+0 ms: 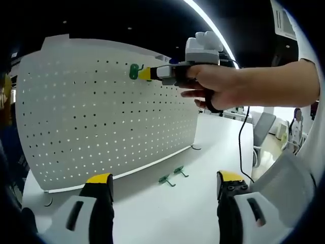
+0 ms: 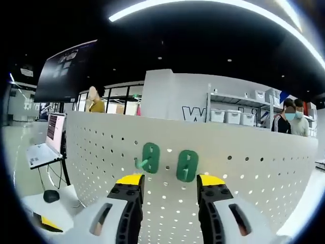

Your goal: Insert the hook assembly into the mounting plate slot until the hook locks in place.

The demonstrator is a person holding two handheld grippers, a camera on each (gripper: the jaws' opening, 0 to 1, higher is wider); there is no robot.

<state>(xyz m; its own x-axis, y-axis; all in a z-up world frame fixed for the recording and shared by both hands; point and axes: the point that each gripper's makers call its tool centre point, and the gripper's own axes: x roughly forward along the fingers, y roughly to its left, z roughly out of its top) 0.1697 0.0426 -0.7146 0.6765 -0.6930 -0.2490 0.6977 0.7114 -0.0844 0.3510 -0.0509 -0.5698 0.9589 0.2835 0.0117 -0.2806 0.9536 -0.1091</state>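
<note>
A white pegboard stands upright on a white table. In the right gripper view two green hooks hang on the pegboard: the left hook and the right hook. My right gripper is open just below them, its right tip beside the right hook. In the left gripper view a hand holds the right gripper against a green hook high on the board. Two more green hooks lie on the table. My left gripper is open and holds nothing.
A laptop and a mouse sit on a desk behind the board's left end. Shelves with white boxes and people stand at the back. An office chair and a black cable are past the table's right side.
</note>
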